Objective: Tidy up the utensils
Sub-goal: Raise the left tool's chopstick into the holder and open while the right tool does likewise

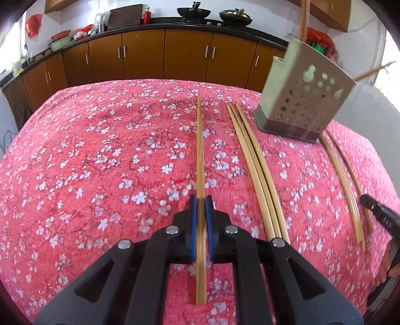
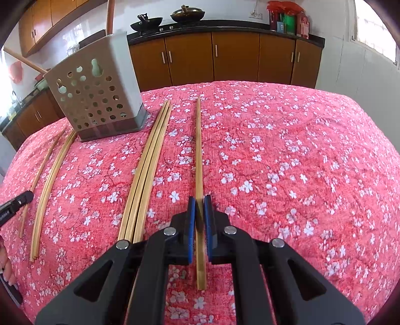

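My left gripper (image 1: 200, 200) is shut on a bamboo chopstick (image 1: 200, 150) that points forward over the red floral cloth. My right gripper (image 2: 199, 200) is shut on another bamboo chopstick (image 2: 198, 150), also pointing forward. A grey perforated utensil holder (image 1: 300, 100) stands on the cloth, right of the left gripper; in the right wrist view the holder (image 2: 100, 92) is at the upper left. A chopstick (image 1: 304, 17) stands in it. A bundle of chopsticks (image 1: 255, 170) lies beside the left gripper; it also shows in the right wrist view (image 2: 147, 170).
More loose chopsticks (image 1: 347, 185) lie near the holder, also seen in the right wrist view (image 2: 47, 190). The table's cloth (image 2: 300, 162) fills both views. Brown kitchen cabinets (image 1: 162, 55) with woks on the counter stand behind the table.
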`<state>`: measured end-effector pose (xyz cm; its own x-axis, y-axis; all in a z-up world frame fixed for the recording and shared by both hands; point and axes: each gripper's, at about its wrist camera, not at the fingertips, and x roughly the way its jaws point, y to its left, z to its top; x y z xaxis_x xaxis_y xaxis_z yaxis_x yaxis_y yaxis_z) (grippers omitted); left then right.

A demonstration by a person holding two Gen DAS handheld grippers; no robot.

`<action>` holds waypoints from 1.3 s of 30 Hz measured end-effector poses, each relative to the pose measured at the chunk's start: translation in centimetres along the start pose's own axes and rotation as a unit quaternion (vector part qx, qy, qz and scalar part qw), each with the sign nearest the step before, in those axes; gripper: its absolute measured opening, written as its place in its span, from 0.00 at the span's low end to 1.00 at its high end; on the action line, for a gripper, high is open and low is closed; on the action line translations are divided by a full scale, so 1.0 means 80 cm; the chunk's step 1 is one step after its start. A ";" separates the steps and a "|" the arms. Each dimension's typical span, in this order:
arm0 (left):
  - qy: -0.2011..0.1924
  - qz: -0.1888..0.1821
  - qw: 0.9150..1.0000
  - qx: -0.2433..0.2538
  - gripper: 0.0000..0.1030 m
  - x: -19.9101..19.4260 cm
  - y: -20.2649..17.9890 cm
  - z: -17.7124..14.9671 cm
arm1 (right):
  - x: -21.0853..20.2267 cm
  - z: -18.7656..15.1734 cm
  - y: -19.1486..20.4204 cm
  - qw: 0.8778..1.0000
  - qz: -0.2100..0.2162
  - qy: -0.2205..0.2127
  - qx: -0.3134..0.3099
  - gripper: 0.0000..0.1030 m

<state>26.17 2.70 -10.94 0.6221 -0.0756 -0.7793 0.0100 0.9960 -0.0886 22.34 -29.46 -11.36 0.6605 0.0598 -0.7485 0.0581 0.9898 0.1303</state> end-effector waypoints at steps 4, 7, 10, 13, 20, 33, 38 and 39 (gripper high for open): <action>0.000 0.009 1.000 0.009 0.10 -0.005 -0.004 -0.004 | -0.001 0.000 -0.001 1.000 0.005 0.000 0.005 0.08; 0.000 0.012 1.000 0.015 0.09 -0.006 -0.006 -0.005 | -0.004 0.000 0.000 1.000 0.003 -0.002 0.003 0.08; 0.004 0.015 0.999 0.028 0.08 -0.012 -0.007 -0.003 | -0.019 0.001 0.001 1.000 -0.003 -0.021 -0.006 0.08; -0.023 0.009 0.999 0.037 0.08 -0.041 -0.008 0.005 | -0.060 0.016 0.000 0.997 -0.005 -0.076 -0.011 0.08; -0.110 -0.011 0.993 0.041 0.08 -0.124 -0.012 0.049 | -0.136 0.054 0.006 0.983 -0.004 -0.182 -0.024 0.07; -0.163 -0.053 0.984 0.045 0.08 -0.199 -0.017 0.110 | -0.201 0.099 -0.002 0.969 0.042 -0.245 -0.001 0.07; -0.195 -0.081 0.976 0.043 0.08 -0.239 -0.030 0.129 | -0.249 0.121 0.013 0.953 0.103 -0.284 -0.006 0.07; -0.206 -0.089 0.973 0.043 0.08 -0.249 -0.035 0.135 | -0.260 0.127 0.018 0.948 0.115 -0.296 -0.007 0.07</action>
<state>22.21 1.92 11.54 0.8659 -0.2404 -0.4388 0.2014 0.9703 -0.1340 16.32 -30.58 11.02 0.9590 0.1953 -0.2055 -0.1458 0.9614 0.2334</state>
